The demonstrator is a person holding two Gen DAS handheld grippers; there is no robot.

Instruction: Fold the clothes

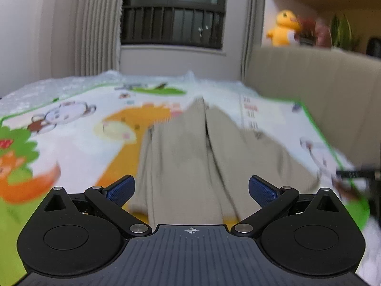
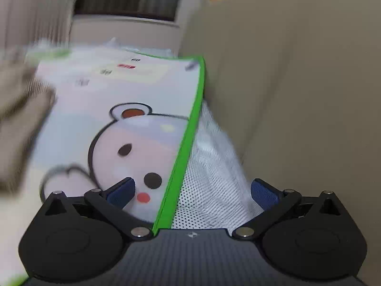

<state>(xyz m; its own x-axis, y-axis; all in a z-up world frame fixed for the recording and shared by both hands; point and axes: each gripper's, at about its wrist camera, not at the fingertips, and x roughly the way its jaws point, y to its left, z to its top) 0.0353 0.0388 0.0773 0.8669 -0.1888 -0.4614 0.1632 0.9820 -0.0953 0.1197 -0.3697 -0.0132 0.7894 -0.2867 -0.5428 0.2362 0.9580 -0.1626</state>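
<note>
Left gripper held low and level over the cartoon play mat, pointed straight along the mat toward the dark window at the far wall. Jaws spread wide, blue pads far apart, nothing between them. Directly ahead of the open jaws, and reaching back beneath them, lay the beige trousers, stretched lengthwise on the mat with two long folds meeting in a dark crease down the middle and the far end narrowing to a point. Left of the garment, printed animals and an orange patch on the mat; farther left, a ribbed curtain. Right of the garment, the mat's green border running along a beige headboard, with a yellow plush toy on the ledge above. Much of this view smeared by blur.

Right gripper tipped downward and sat over the right edge of the mat, well apart from the trousers. Jaws likewise wide open, blue pads gripping nothing. At the far left of this view, only a blurred beige corner of the trousers lying on the mat. Between the fingers, a printed white bear face, then the green border crossing diagonally under the gripper's centre. Right of the border, a white perforated mesh cover, and beyond it the beige headboard filling the right side. No hand visible in either view.
</note>
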